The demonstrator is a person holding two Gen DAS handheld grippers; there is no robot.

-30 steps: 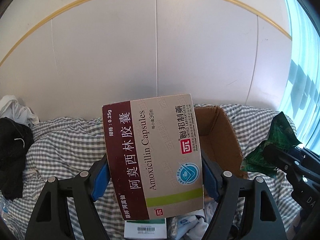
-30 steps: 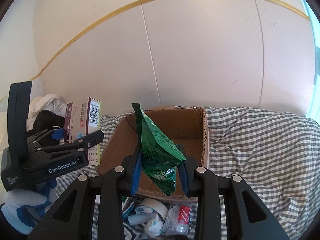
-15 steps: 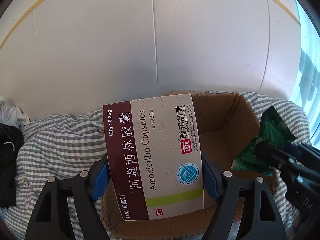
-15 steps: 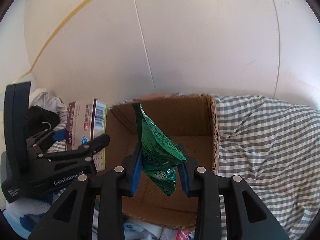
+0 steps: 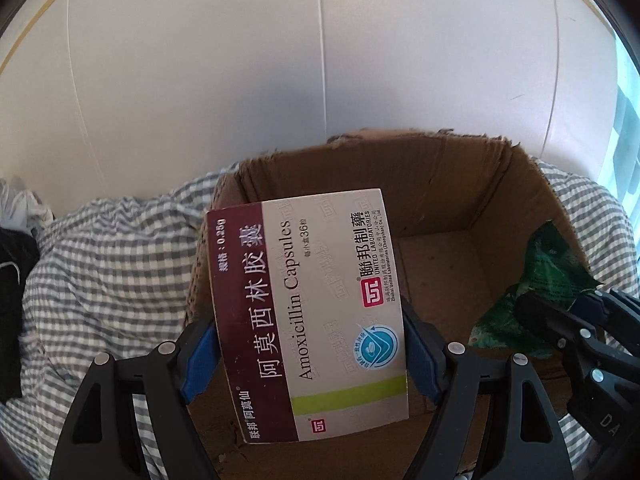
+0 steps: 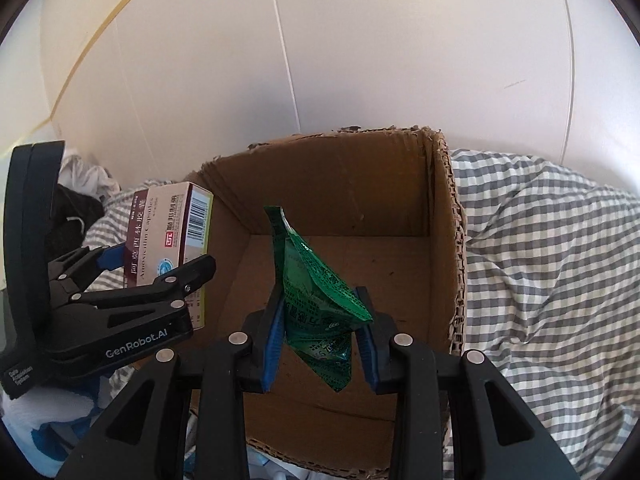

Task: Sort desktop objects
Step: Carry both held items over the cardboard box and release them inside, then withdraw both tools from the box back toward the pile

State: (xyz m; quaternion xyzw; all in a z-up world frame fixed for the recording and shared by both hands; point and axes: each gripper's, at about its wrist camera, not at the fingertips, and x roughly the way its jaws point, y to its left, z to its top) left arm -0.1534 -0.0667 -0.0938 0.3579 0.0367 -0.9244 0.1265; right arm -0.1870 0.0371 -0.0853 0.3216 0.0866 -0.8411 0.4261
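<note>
My left gripper point(image 5: 312, 356) is shut on a beige and maroon Amoxicillin capsule box point(image 5: 308, 308) and holds it over the left side of an open cardboard box point(image 5: 460, 208). My right gripper point(image 6: 320, 344) is shut on a crumpled green foil packet point(image 6: 316, 292) and holds it above the inside of the same cardboard box point(image 6: 360, 192). In the right wrist view the left gripper point(image 6: 156, 264) with the capsule box point(image 6: 168, 228) is at the left. In the left wrist view the right gripper point(image 5: 560, 312) with the packet point(image 5: 536, 288) is at the right.
The cardboard box sits on a grey and white checked cloth point(image 6: 552, 264) against a white panelled wall point(image 5: 320, 60). Black and white clothing point(image 5: 16, 264) lies at the far left. White and blue items point(image 6: 44, 428) lie near the box's front left corner.
Both grippers have moved forward with their loads, from in front of the cardboard box to over its inside. The small items in front of the box have dropped out of view.
</note>
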